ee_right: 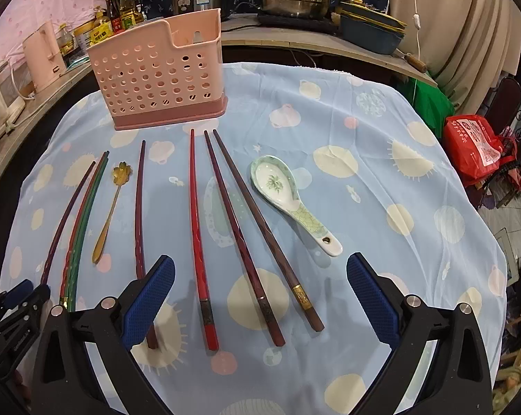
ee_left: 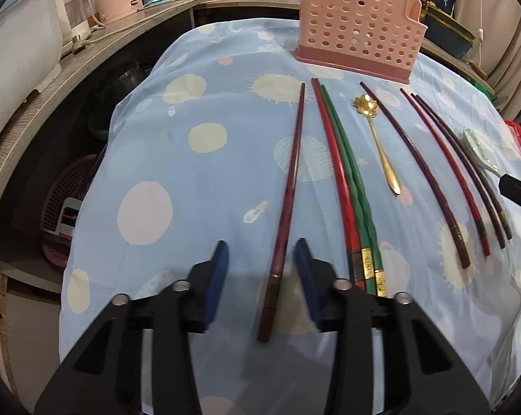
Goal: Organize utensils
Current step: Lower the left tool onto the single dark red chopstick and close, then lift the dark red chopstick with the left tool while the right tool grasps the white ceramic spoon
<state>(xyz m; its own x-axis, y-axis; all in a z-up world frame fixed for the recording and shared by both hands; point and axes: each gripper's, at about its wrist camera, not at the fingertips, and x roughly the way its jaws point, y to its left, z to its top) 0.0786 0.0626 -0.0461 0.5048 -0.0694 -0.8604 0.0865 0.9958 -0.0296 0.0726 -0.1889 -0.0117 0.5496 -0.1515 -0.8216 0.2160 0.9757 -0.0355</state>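
Straddling a dark-red chopstick (ee_left: 288, 207) — left hand-held gripper (ee_left: 260, 263) agape, right hand-held gripper (ee_right: 260, 276) wider — neither gripping.

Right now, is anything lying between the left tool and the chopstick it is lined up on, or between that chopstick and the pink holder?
Nothing visible. The left tool is open with the dark red chopstick lying between its fingers, untouched. Ahead, only bare tablecloth runs to the pink holder; the red and green chopsticks lie beside that path.
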